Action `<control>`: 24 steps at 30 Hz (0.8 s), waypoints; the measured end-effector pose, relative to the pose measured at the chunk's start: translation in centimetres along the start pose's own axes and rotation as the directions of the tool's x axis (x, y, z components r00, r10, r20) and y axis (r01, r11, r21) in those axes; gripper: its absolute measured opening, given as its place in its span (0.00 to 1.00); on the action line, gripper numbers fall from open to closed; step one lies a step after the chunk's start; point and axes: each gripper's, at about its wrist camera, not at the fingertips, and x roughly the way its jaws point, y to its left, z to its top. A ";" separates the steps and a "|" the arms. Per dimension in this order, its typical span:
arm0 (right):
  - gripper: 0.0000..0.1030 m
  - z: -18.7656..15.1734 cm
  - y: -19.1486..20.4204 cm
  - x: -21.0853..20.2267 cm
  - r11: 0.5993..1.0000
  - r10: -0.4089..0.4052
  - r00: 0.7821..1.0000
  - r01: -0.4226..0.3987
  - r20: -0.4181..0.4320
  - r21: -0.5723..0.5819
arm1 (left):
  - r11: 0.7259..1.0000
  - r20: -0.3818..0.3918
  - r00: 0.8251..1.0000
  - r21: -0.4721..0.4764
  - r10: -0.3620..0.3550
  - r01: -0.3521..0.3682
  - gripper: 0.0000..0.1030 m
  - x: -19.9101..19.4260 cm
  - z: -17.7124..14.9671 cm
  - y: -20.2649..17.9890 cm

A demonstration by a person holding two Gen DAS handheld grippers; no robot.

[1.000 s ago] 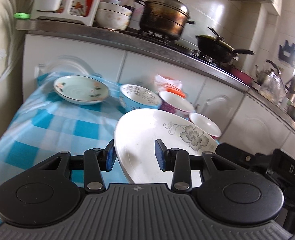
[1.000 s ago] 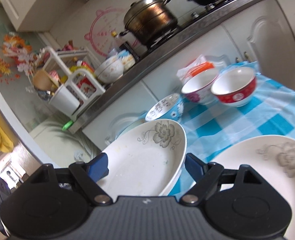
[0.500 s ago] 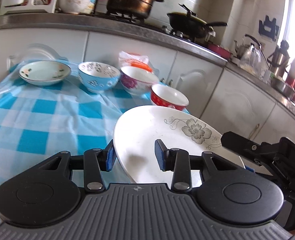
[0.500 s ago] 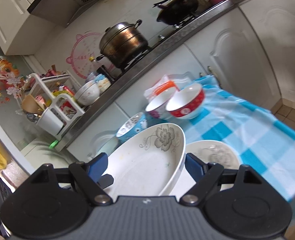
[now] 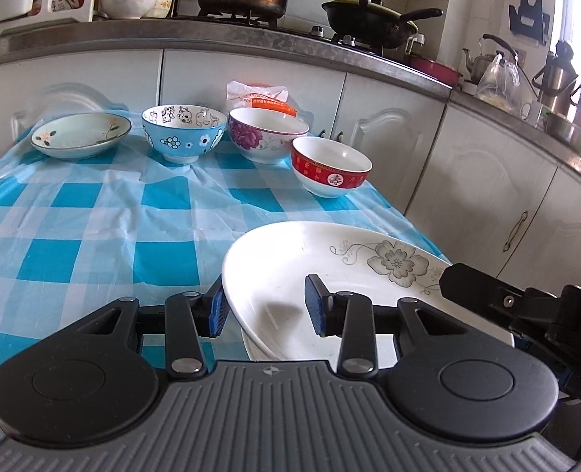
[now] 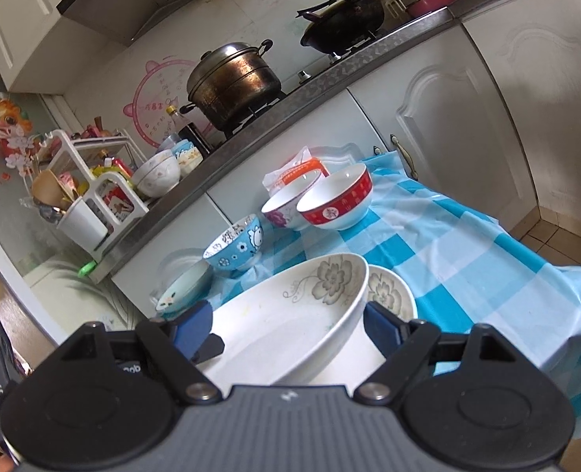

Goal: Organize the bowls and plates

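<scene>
While over lower plate (image 6: 393, 295) | flowered plate (image 5: 330, 275) empty | 4 bowls empty

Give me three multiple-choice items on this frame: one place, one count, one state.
1. Where is the red bowl?
A. on the counter
B. on the checked cloth, beside the purple-flower bowl
C. on the floor

2. How many deep bowls stand on the cloth?
A. two
B. three
C. five

3. How is the large flower plate?
A. flat on the cloth
B. tilted, gripped over a second plate
C. upside down

Key:
1. B: it stands on the cloth by that bowl.
2. B: blue bowl, purple-flower bowl and red bowl.
3. B: the left gripper clamps its rim, with another plate beneath.
</scene>
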 end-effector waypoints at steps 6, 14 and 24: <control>0.82 -0.4 -0.7 0.4 1.000 -0.023 1.000 0.022 -0.019 -0.010 | 1.000 -0.011 1.000 0.024 0.012 -0.012 0.41 0.5 -0.7 -0.5; 0.81 -0.5 -0.9 0.5 0.998 -0.033 0.999 0.033 -0.018 -0.044 | 0.999 -0.026 0.999 0.034 0.021 -0.020 0.41 1.4 -1.3 -0.6; 0.83 -0.5 -0.7 0.2 0.991 -0.066 0.998 0.068 0.017 -0.117 | 0.995 0.015 0.999 0.089 0.033 -0.034 0.41 1.4 -1.5 -1.0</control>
